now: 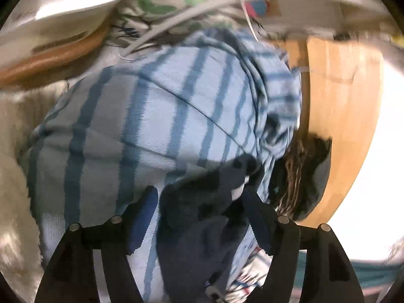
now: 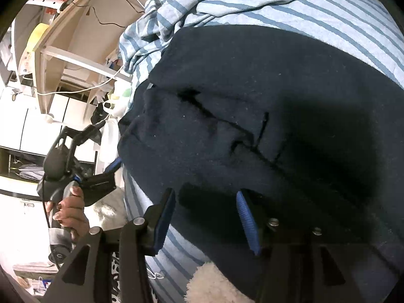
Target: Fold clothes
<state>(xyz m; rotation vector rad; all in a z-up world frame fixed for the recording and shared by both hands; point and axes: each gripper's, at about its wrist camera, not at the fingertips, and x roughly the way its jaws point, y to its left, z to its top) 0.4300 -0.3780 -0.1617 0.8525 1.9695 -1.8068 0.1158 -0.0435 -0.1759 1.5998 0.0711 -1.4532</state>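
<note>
Left gripper [image 1: 199, 217]: fingers apart, dark navy knitted garment [image 1: 202, 227] between. Right gripper [image 2: 205, 217]: fingers apart over same garment.

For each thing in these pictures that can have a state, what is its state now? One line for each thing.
left gripper: open, dark cloth between its fingers, not pinched
right gripper: open, above the dark garment
navy garment: spread fairly flat on the striped cloth, a few creases
blue striped cloth: flat beneath the navy garment, bunched at its far edge
white fluffy cloth: partly covered by the navy garment
</note>
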